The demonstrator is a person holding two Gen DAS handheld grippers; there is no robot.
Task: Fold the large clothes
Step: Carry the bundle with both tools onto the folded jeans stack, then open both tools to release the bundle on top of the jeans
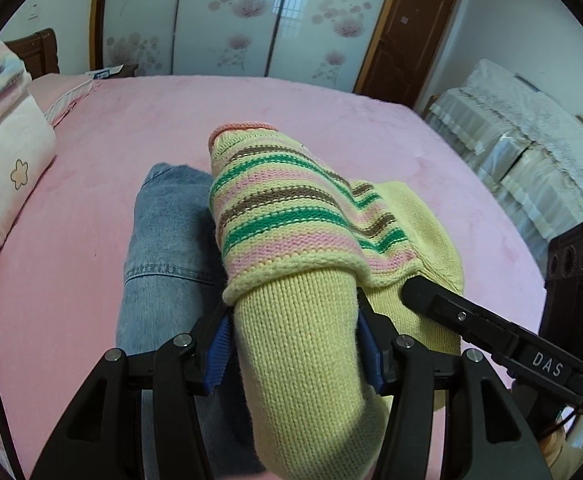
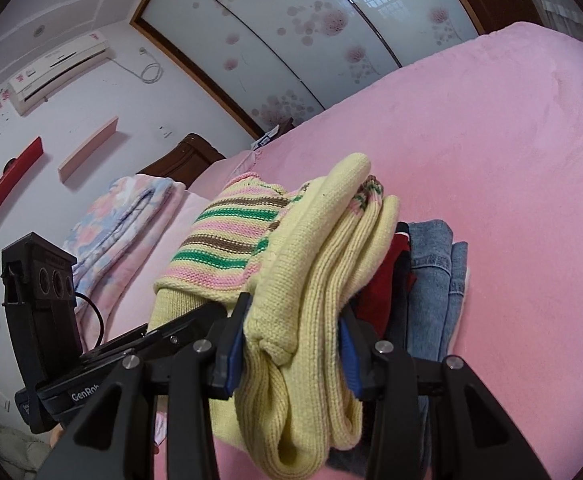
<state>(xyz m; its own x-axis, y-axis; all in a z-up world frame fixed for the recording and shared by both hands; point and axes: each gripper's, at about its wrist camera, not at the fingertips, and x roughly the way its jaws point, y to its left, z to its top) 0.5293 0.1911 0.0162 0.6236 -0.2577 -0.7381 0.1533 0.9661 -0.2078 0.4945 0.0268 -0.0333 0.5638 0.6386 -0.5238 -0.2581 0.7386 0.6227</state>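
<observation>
A folded yellow knit sweater (image 1: 303, 320) with pink, green and brown stripes hangs over the pink bed (image 1: 331, 120), held from both sides. My left gripper (image 1: 291, 344) is shut on its plain yellow part, blue pads against both sides. My right gripper (image 2: 291, 356) is shut on the thick folded yellow bundle (image 2: 315, 280). In the left wrist view one of the right gripper's fingers (image 1: 423, 298) lies against the sweater's right edge. Folded blue jeans (image 1: 163, 240) lie on the bed under and left of the sweater; in the right wrist view the jeans (image 2: 435, 272) sit beside a red garment (image 2: 383, 284).
A white pillow and quilt (image 1: 7, 160) line the bed's left side, and a floral blanket (image 2: 123, 216) lies near the headboard. Sliding wardrobe doors (image 1: 231, 20) and a brown door (image 1: 407, 28) stand beyond the bed. Covered furniture (image 1: 531, 152) sits at the right.
</observation>
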